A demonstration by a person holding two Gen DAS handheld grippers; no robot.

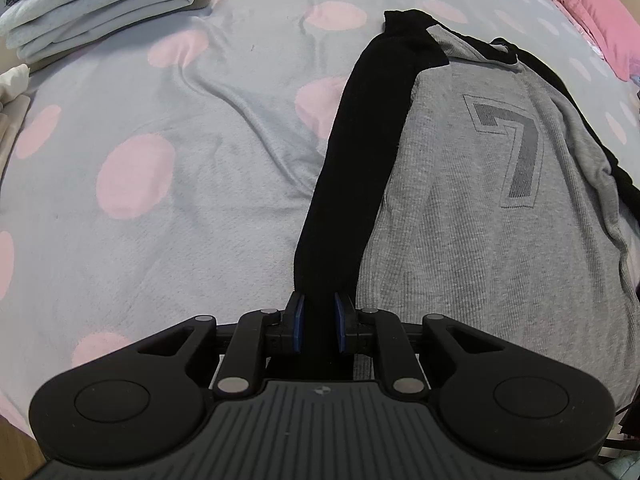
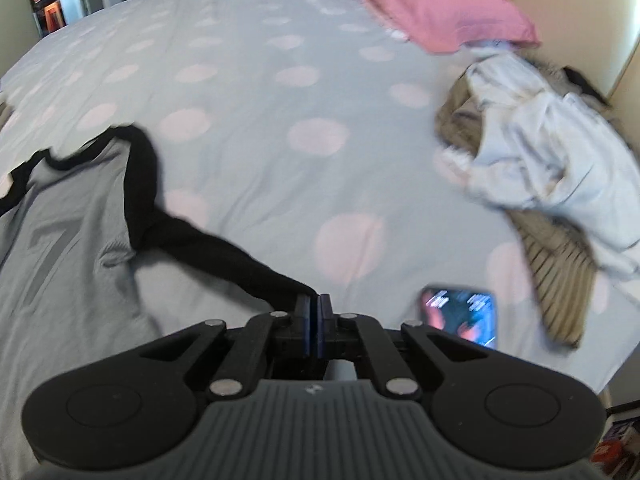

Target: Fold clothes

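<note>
Left fingers: narrow, pressed on the end of the left black sleeve, which runs straight away from them.
Right fingers: closed tight on the tip of the right black sleeve; it stretches off to their left.
Grey shirt: flat on the bed, number side up, to the right of the left fingers.
Done: I think only both sleeves are gripped; no fold is visible yet.
Left: sleeves inward, then the body folded.
Folded pile: far ahead-left of the left fingers.
Unfolded heap: ahead-right of the right fingers, waiting.
Phone: just right of the right fingers.
</note>
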